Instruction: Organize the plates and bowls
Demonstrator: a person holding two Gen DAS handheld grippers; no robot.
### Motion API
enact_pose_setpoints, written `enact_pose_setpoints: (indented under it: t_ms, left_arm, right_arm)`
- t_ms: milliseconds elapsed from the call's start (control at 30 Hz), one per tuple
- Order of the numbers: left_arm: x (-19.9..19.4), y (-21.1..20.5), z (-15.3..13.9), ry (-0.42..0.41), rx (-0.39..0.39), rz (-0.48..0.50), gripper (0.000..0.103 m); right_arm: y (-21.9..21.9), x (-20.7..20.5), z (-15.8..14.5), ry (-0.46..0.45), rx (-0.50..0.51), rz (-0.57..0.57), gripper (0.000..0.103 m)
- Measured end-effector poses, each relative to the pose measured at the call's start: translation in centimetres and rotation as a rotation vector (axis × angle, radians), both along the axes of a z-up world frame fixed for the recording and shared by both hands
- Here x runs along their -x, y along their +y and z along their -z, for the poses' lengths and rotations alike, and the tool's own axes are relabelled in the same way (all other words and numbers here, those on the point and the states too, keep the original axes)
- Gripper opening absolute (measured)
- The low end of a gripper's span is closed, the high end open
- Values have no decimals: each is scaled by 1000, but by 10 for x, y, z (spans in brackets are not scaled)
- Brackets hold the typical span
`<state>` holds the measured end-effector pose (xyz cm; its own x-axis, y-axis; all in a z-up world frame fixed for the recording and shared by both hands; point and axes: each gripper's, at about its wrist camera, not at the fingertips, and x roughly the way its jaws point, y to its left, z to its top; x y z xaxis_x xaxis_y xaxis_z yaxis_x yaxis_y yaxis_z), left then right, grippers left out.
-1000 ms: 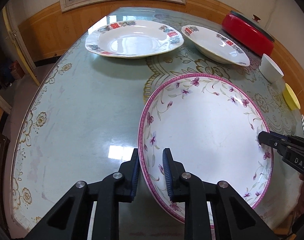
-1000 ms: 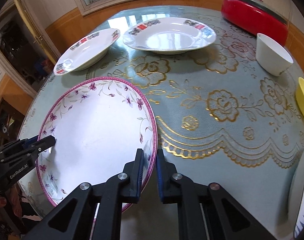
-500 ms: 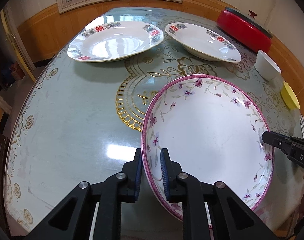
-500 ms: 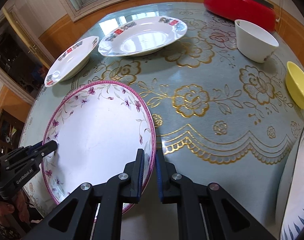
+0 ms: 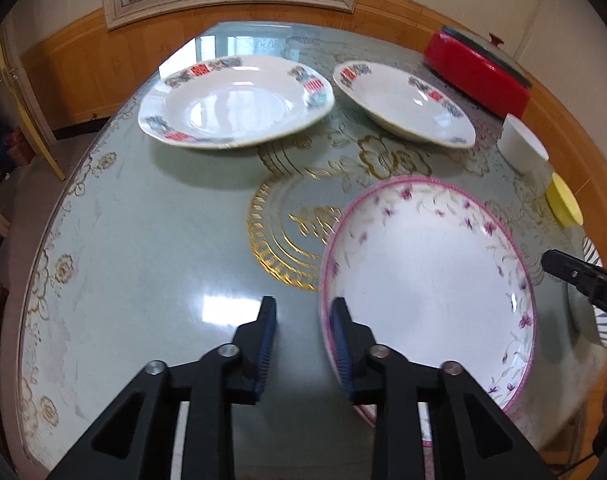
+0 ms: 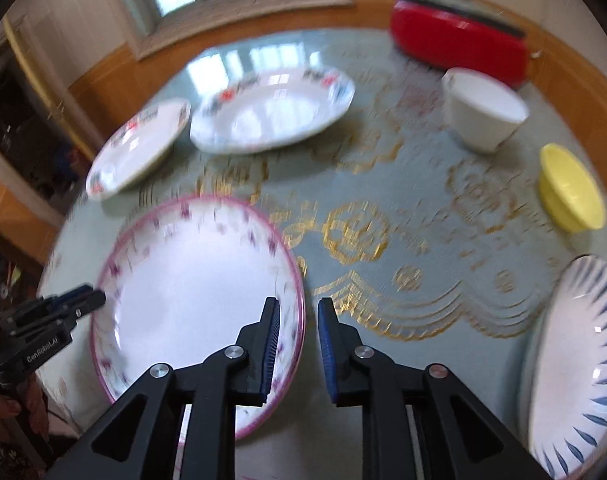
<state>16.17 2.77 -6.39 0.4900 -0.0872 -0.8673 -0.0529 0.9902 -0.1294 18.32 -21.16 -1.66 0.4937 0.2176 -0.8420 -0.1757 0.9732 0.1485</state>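
Left tongs [image 5: 303,334] opening, rim of pink-edged plate [image 5: 431,280] between pads, unpinched. Right tongs [image 6: 298,340] opening astride opposite rim. Plate flat on tabletop [image 5: 163,240].

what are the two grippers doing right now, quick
Left gripper: jaws opening, pink-rimmed plate rim between them, no grip.
Right gripper: jaws opening, plate rim between them, let go.

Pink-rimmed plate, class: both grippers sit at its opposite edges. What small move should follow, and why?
Probably draw both grippers up and back, clear of the rim. The pink-rimmed plate lies on the table, and the left gripper and right gripper are opening, pads no longer pressing the rim. Next could be the two red-patterned plates beyond.
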Motion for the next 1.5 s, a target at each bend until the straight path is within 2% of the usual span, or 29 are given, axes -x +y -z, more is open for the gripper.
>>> enact_pose_setpoints:
  t_ms: [67,167,300,367,633,733,900,967,1133,1200,1367,1500]
  left_arm:
    - [-2,15,-10,-33,-18,-17,38]
    - [-12,40,-26,-70,-15,-36,39]
    - [-25,75,-42,-110,-21,-70,50]
    - [-30,88,-49,-130,-29,-81,50]
    - [-52,120,-72,-203,-44,-100,69]
    - [-66,130,-78,-222,-43,-107,73]
    - [-88,141,-75,-219,-71,-99,76]
    - [-97,146,-70,-209,-56,-98,76]
    - [-118,154,-58,-199,-67,-97,76]
    - [-127,156,-54,-211,-62,-71,76]
    - [-147,152,-48,-251,-112,2,80]
    - [-172,158,-39,-219,-112,29,80]
  right_arm:
    - [6,1,-14,-25,-29,13,24]
    - [24,5,-29,-65,-12,12,25]
    - [44,7,-34,-62,-67,25,25]
    - [54,7,-35,-58,-69,27,25]
    - [89,3,-43,-81,-87,9,26]
    - [102,-8,-44,-76,-109,5,27]
    - [124,-28,-40,-61,-142,-6,28]
    - [132,-36,-37,-46,-155,-7,28]
    - [151,-57,-28,-24,-137,-4,33]
    - [157,-68,-22,-8,-127,1,34]
    - [169,-93,-6,35,-140,15,37]
    - [179,-112,8,65,-148,20,38]
